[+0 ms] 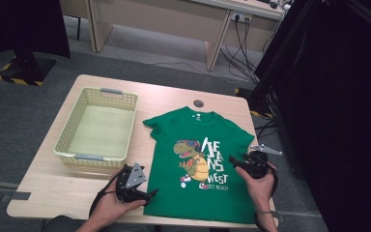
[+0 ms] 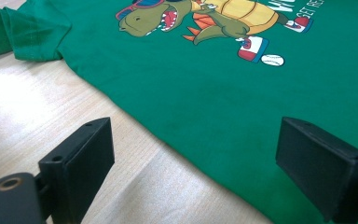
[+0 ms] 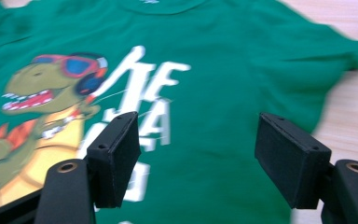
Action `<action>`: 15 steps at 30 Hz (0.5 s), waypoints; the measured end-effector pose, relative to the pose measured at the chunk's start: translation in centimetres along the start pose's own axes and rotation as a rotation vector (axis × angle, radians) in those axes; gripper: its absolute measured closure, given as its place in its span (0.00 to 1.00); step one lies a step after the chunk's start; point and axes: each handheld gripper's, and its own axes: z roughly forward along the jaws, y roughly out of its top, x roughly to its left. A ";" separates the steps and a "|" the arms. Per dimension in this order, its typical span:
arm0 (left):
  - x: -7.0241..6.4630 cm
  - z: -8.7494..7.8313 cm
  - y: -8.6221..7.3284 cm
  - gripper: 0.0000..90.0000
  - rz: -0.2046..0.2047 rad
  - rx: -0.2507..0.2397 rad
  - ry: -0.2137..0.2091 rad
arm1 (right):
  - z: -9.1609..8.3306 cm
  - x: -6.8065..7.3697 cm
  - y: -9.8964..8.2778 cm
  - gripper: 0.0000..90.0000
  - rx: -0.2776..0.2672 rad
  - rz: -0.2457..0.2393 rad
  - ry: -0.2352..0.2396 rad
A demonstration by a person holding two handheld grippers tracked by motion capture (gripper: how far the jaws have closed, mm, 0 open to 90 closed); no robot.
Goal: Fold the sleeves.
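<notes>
A green cotton T-shirt [image 1: 200, 159] printed with a cartoon dinosaur in sunglasses and white lettering lies flat, face up, on the right half of a light wooden table [image 1: 53, 188], collar toward the far edge and hem near the person's edge. To its left, just apart from the left sleeve, stands a pale green perforated plastic basket [image 1: 98, 126] with grey handles; nothing shows inside it. A small round grey cap [image 1: 198, 103] sits in the tabletop just beyond the collar. Nothing lies on the shirt or between it and the basket.

The left gripper [image 1: 147, 195], held in the person's left hand, rests at the shirt's lower left edge. The right gripper [image 1: 236, 162], in the right hand, is over the shirt's right side, near the lettering.

The left gripper view [image 2: 193, 158] shows what the high view cannot: the two black jaws stand wide apart with nothing between them, one over bare wood and the other over green cloth, so the shirt's side edge runs between them. It also shows the left sleeve folded into a soft crease. The right gripper view [image 3: 198, 156] shows its jaws likewise spread and released, above the cloth beside the white letters; the picture is slightly blurred.

Beyond the table, the high view shows grey carpet [image 1: 140, 63], a pale wooden desk [image 1: 174, 19] with dangling black cables [image 1: 241, 48], and a black curtain [image 1: 338, 106] along the right.
</notes>
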 end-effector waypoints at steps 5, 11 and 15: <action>0.0 0.0 0.0 0.12 0.005 -0.001 -0.001 | -0.1 -3.6 1.0 0.37 -0.002 0.073 -0.059; -0.1 -0.1 0.0 0.12 0.015 -0.009 0.002 | 0.5 -6.4 2.4 0.40 0.014 0.111 -0.120; -0.2 -0.1 0.0 0.12 0.015 -0.006 0.001 | 1.8 -7.4 4.1 0.40 0.040 0.125 -0.143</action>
